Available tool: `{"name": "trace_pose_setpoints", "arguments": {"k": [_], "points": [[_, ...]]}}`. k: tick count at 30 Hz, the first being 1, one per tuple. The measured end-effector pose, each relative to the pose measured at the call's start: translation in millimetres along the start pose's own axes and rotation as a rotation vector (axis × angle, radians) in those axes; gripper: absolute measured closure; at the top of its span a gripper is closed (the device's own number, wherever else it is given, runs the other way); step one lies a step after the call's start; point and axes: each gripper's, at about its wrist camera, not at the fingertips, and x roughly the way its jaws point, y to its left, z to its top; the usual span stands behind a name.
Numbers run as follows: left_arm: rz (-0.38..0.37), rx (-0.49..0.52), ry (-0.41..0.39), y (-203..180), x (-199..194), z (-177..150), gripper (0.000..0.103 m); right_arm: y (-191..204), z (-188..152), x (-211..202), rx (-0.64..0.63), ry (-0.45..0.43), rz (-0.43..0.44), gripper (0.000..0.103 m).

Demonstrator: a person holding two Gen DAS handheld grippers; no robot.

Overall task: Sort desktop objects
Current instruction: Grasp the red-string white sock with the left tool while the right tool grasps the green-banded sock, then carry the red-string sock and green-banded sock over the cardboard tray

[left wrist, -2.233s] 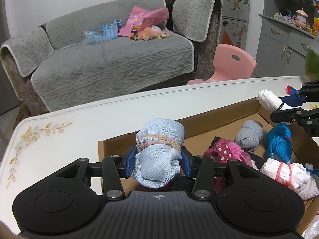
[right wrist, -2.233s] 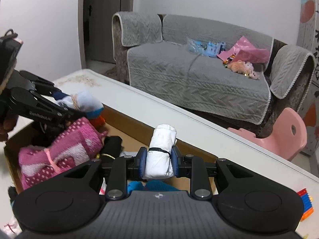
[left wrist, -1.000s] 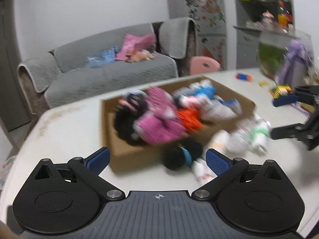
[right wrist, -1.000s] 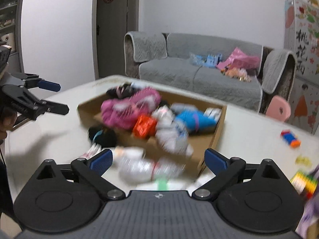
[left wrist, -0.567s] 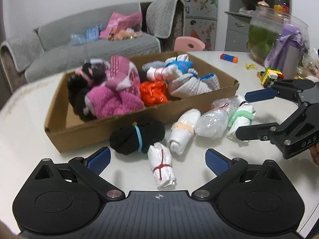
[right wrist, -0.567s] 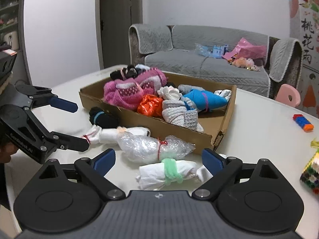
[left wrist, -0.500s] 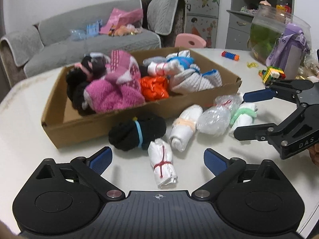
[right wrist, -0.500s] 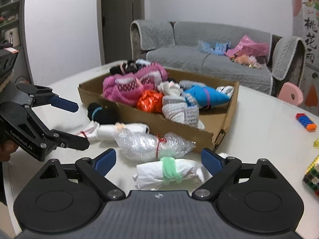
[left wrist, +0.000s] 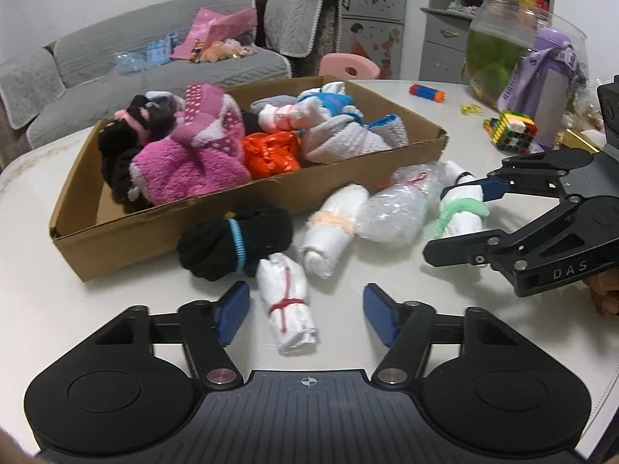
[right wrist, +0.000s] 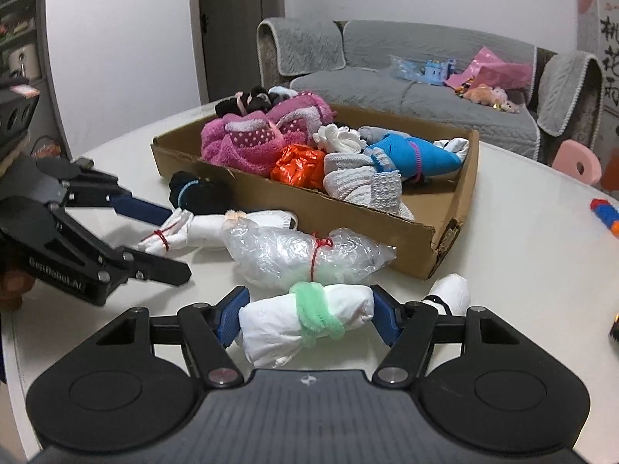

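Note:
A cardboard box [left wrist: 116, 247] [right wrist: 348, 212] full of rolled socks and cloths sits on the white table. In front of it lie several rolls. A white roll tied with red string [left wrist: 288, 309] lies between the closing jaws of my left gripper [left wrist: 305, 315] [right wrist: 176, 241]. A gap shows on each side of it. My right gripper [right wrist: 307, 317] [left wrist: 441, 222] is closing on a white roll with a green band [right wrist: 309, 321] [left wrist: 460, 216], and both pads press its ends.
A black roll with a blue band [left wrist: 232, 243], a white roll with a peach band [left wrist: 332, 228] and a plastic-wrapped bundle [right wrist: 305, 251] lie along the box front. Another white roll [right wrist: 448, 294] lies by the box corner. A glass bowl [left wrist: 499, 50], a purple bottle [left wrist: 549, 89] and a block cube [left wrist: 510, 129] stand far right.
Both grippers let go of the rolls held over the box, pulled back and came down to the table. Their jaws have narrowed, each around a white roll.

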Motion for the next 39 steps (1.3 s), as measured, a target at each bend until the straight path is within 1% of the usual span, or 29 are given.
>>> {"name": "trace_pose_setpoints", "arguments": {"k": [5,6,7,8,9,10,16,22,26,33,39], "points": [[-0.009,0.001,0.001,-4.0,0.0,1.9,0.046,4.4,-1.5,-4.2,0.013,-0.009,0.011,0.040],[-0.009,0.003,0.001,-4.3,0.0,2.3,0.050,4.5,-0.6,-3.9,0.017,-0.008,0.014,0.040],[-0.010,0.002,0.001,-4.2,-0.6,2.3,0.057,5.0,-1.0,-4.8,0.019,-0.011,0.013,0.040],[-0.010,0.003,0.002,-4.4,-1.4,2.1,0.061,5.1,-1.2,-5.5,0.021,-0.014,0.013,0.040],[-0.010,0.005,0.004,-4.3,-2.1,2.3,0.070,4.8,-1.2,-5.9,0.026,-0.016,0.015,0.040],[-0.010,0.006,0.007,-3.9,-3.0,2.3,0.072,4.8,-1.4,-6.6,0.030,-0.020,0.015,0.040],[0.018,0.004,0.016,-1.5,-12.4,-3.1,0.073,1.0,-4.2,-13.0,0.083,-0.052,0.026,0.042],[0.047,-0.002,-0.039,3.8,-42.2,6.5,0.073,-5.7,-1.6,-27.2,0.134,-0.092,0.040,0.042],[0.076,-0.003,-0.081,9.5,-61.3,20.0,0.073,-10.1,10.7,-40.5,0.151,-0.129,0.038,0.042],[0.136,-0.017,-0.142,24.3,-90.6,39.0,0.073,-11.4,39.9,-68.3,0.146,-0.197,0.040,0.042],[0.164,-0.014,-0.175,30.5,-108.0,49.8,0.073,-9.3,62.2,-85.0,0.134,-0.247,0.044,0.042]]}}
